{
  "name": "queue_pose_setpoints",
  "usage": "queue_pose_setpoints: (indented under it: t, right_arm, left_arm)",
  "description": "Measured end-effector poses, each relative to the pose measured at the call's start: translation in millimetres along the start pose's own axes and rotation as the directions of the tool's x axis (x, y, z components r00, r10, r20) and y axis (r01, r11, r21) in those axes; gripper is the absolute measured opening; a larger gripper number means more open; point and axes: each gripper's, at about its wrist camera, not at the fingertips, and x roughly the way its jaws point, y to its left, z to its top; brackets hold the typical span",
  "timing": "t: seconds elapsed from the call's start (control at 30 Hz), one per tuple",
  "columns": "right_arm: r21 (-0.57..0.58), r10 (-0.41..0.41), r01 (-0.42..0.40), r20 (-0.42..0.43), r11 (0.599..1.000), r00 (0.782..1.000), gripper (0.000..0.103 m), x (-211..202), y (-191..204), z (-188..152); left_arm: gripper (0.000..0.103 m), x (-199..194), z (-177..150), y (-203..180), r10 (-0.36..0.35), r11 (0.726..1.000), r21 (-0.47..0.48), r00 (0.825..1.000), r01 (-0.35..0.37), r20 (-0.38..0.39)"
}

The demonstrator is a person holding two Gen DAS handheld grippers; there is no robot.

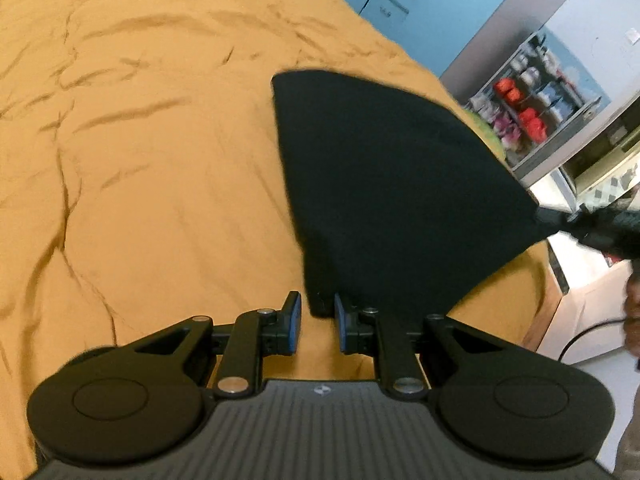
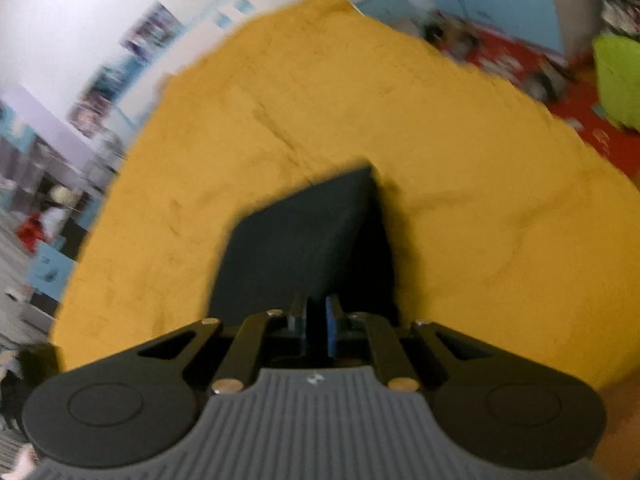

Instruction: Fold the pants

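Observation:
The black pants (image 1: 392, 184) are lifted as a taut sheet above the mustard-yellow bed cover (image 1: 152, 168). My left gripper (image 1: 317, 314) has its jaws a little apart, and a near corner of the pants sits between the blue pads (image 1: 294, 322); I cannot tell whether they pinch it. My right gripper (image 1: 560, 220) shows at the right edge of the left wrist view, holding the far corner. In the blurred right wrist view the pants (image 2: 296, 248) run into my right gripper (image 2: 316, 320), whose pads are shut on the cloth.
The bed cover (image 2: 460, 168) is wrinkled and fills most of both views. A metal shelf rack (image 1: 536, 108) with red and white items stands beyond the bed's right edge. Blue drawers (image 1: 384, 4) stand behind. A lime-green object (image 2: 618, 80) and red floor lie at the right.

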Motion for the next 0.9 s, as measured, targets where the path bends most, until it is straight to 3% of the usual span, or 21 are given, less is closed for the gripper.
queue_pose_setpoints:
  t: [0.2,0.3,0.4,0.47,0.67,0.77,0.9]
  right_arm:
    - [0.02,-0.021,0.021,-0.009,1.0,1.0,0.004,25.3,-16.6,-15.6]
    - [-0.055,-0.084,0.085,0.009,0.995,0.996,0.014,10.9,-2.8,-9.7]
    - [-0.143,-0.107,0.114,0.056,0.983,0.993,0.015,0.4,13.9,2.5]
    - [-0.172,-0.061,0.074,0.078,0.982,0.995,0.015,1.6,15.2,13.1]
    - [-0.226,-0.027,0.056,0.129,0.972,0.991,0.015,41.5,30.5,51.0]
    - [-0.223,-0.02,0.046,0.12,0.974,0.993,0.015,70.2,30.5,71.1]
    - [-0.196,-0.043,0.06,0.09,0.979,0.995,0.014,105.6,20.4,88.9]
  left_arm:
    - [0.019,6.7,-3.4,6.0,0.022,1.0,-0.001,0.999,-0.022,-0.034]
    - [0.019,-3.6,3.8,7.7,0.019,1.0,0.006,0.999,-0.019,-0.034]
    - [0.019,-11.9,20.5,7.5,0.03,0.999,0.035,0.999,-0.031,0.018]
    - [0.019,-11.9,39.0,4.9,0.045,0.998,0.04,0.996,-0.048,0.072]
    - [0.019,13.9,90.5,-6.7,0.018,0.998,0.05,0.982,-0.028,0.19]
    - [0.019,39.9,111.3,-6.5,-0.013,1.0,0.023,0.985,0.009,0.172]
    - [0.017,72.2,125.9,4.8,0.022,0.999,-0.026,0.987,-0.018,0.157]
